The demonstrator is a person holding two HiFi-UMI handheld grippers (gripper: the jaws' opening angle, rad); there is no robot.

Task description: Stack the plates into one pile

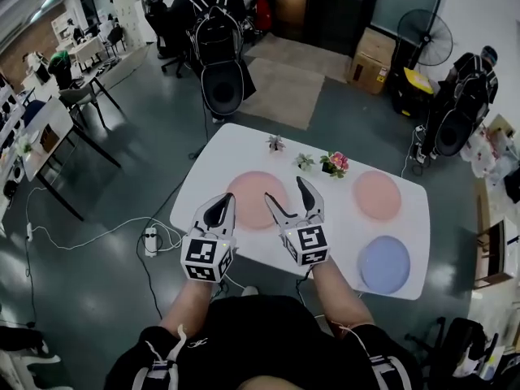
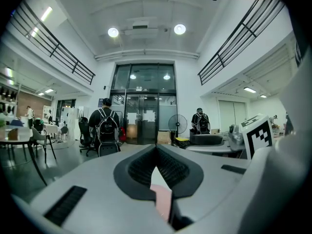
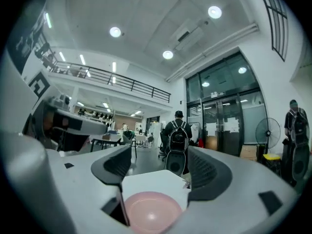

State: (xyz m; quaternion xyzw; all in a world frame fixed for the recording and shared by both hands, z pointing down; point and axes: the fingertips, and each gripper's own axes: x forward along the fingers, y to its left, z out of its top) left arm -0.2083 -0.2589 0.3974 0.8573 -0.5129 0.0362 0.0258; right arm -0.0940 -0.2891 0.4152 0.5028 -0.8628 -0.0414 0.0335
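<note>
Grey floor [image 1: 146, 161] surrounds a white table [image 1: 345, 218] on all sides, with open walking room at its left and far edges. On the floor just off the table's left near corner lies a power strip [image 1: 150, 238] with cables trailing from it. A rug [image 1: 284, 88] lies beyond the far edge, and a seated person with a backpack [image 1: 218, 23] is behind it, well apart from the table. Three small potted plants [image 1: 305, 162] stand in a row near the far edge. The left pink plate [image 1: 253, 205] lies at the table's middle left, flat and clear of every edge. The right pink plate [image 1: 377, 194] lies near the right far corner, and the blue plate [image 1: 384, 263] lies in front of it, close to the near right edge. All three plates lie apart from one another, with bare tabletop between them. The left gripper [image 1: 226, 201] is held level over the left rim of the left pink plate, its jaws closed together with nothing gripped. The right gripper [image 1: 284, 192] is held level over the right part of the same plate, its jaws spread wide; in the right gripper view the plate shows low between them, untouched by either pad.
</note>
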